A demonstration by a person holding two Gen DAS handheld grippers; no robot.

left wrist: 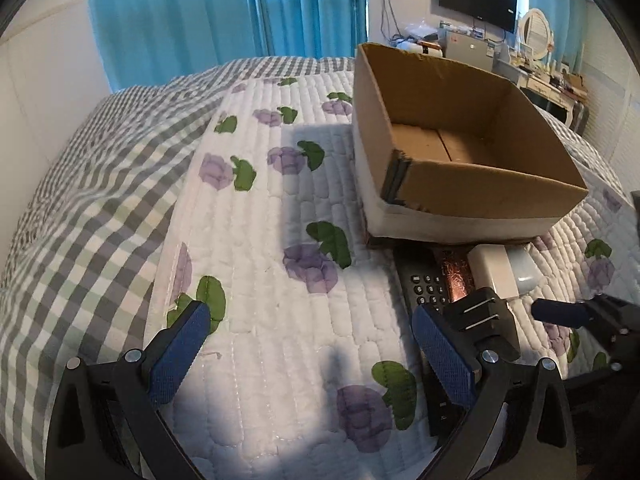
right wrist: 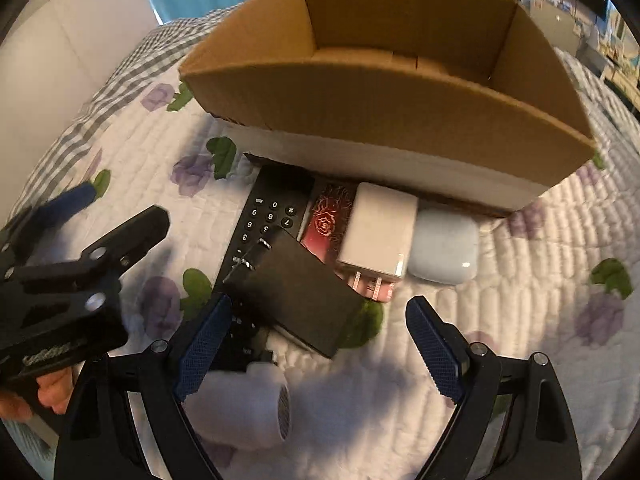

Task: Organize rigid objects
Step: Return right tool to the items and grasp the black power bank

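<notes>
So there's one cardboard box (right wrist: 384,92) sitting open and empty at the top of the right wrist frame, on a quilted bedspread (left wrist: 280,240) with purple flowers. Lined up right below the box, center of frame, I count six things: one black remote (right wrist: 272,216) with number keys, one dark red patterned box (right wrist: 326,220), one white plug charger (right wrist: 380,232) with two prongs pointing toward the camera, one pale blue earbud-style case (right wrist: 444,252), one black plug adapter (right wrist: 296,300) lying tilted across the remote, and one white cylinder-ish thing (right wrist: 248,408) at the bottom, partly hidden behind a finger.

Two grippers. The right gripper (right wrist: 316,328) is spread wide with nothing pinched, black adapter just above the gap. The left gripper (left wrist: 312,340) is also wide apart, hovering over bare quilt at the lower middle of its own frame, gripping nothing.
</notes>
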